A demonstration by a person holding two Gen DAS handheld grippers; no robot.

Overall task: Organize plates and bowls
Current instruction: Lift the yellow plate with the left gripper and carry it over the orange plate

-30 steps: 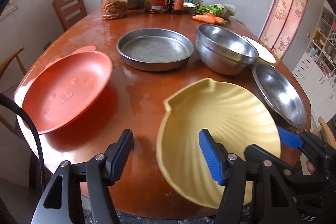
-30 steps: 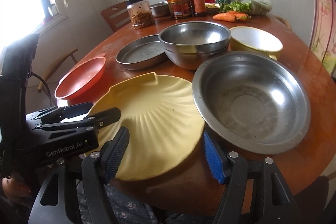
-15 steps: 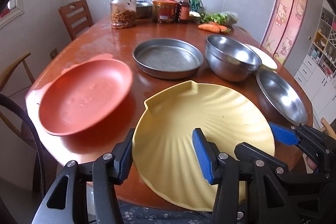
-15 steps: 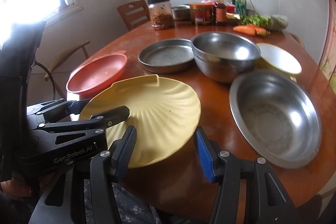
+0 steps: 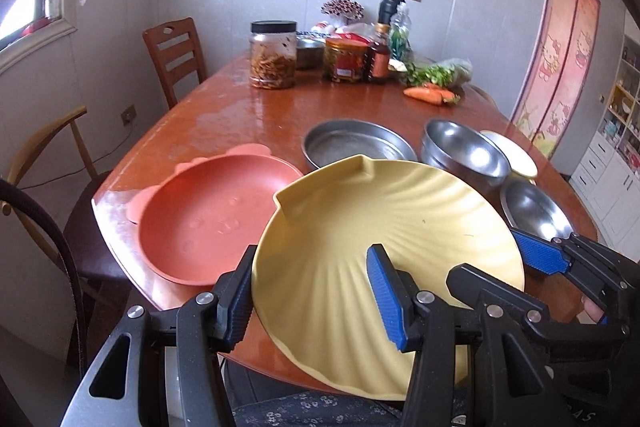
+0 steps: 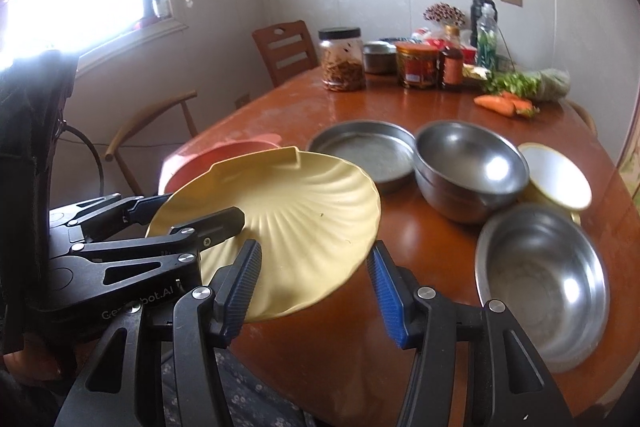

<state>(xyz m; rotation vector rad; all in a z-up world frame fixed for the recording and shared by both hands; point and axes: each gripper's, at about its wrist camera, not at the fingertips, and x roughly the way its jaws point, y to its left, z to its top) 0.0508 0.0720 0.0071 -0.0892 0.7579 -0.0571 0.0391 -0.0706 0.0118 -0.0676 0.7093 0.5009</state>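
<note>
Plate (image 5: 384, 227), yellow, sat lifted at lower centre of both views above the table (image 5: 256, 111), clamped at its near rim by left gripper (image 5: 316, 291) and right gripper (image 6: 312, 279).

My yellow shell plate (image 5: 384, 227) hides the near rim of the steel pan (image 5: 352, 143); my right tongs (image 5: 538, 257) cover its right edge; jar labels too small to read.
</note>
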